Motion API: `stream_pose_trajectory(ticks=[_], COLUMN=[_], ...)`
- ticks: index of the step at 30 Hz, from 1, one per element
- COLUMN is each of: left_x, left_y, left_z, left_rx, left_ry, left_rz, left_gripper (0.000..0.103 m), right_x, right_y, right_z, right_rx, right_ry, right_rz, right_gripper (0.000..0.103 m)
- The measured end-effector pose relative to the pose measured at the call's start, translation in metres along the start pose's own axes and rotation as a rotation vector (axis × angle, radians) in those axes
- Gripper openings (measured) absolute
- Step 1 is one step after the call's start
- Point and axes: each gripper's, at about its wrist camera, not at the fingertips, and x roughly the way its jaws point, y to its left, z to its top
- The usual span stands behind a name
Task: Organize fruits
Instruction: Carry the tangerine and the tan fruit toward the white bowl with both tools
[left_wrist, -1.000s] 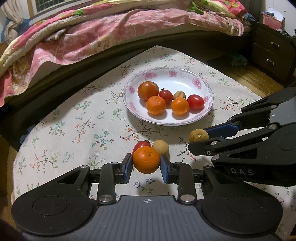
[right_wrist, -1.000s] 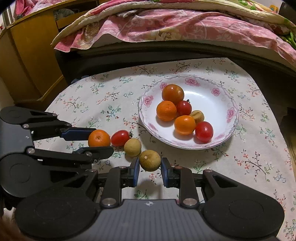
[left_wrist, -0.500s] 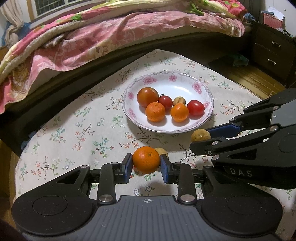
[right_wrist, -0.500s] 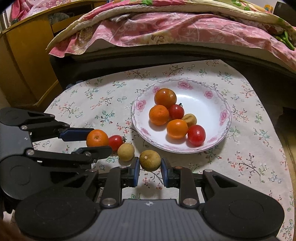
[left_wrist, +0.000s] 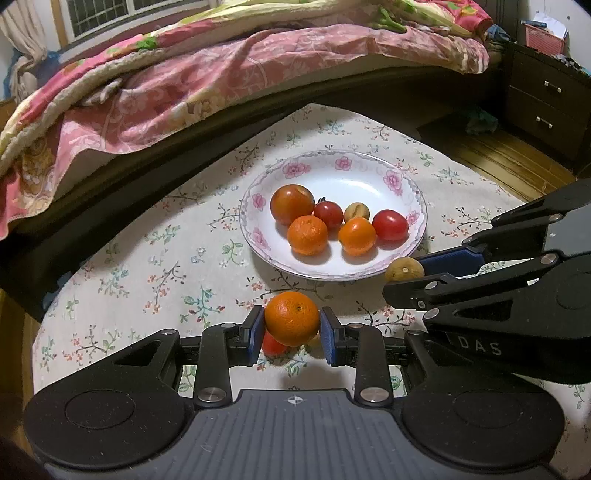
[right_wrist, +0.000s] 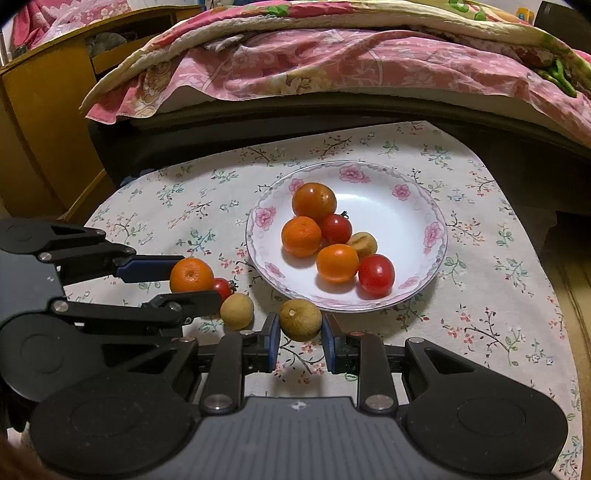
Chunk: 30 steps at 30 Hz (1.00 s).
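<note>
The left gripper (left_wrist: 292, 325) is clamped on a round orange tangerine (left_wrist: 291, 318), held off the cloth just short of the white flower-rimmed plate (left_wrist: 402, 192). The right gripper (right_wrist: 300, 328) pinches a yellow-brown round fruit (right_wrist: 300, 319) by the plate's near rim.

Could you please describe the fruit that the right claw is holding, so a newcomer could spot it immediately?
Start at the flowered white plate on the floral tablecloth. Just in front of its near rim, the right claw grips a round fruit. It is dull yellowish-brown, unlike the bright orange in the left claw and the red tomato; it is also larger than the pale fruit lying loose beside it.
</note>
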Motion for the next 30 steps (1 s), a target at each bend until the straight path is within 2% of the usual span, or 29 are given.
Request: stream_pose_trajectory(ticks=[30], left_x=[0.009], left_y=[-0.006], left_z=[0.011], left_rx=[0.017], left_ry=[-0.003], left_rz=[0.021], left_gripper=[0.038], right_x=[0.003], right_y=[-0.009], right_z=[0.003], right_rx=[0.031], right_ry=[-0.013], right_rz=[-0.039], right_gripper=[0.029])
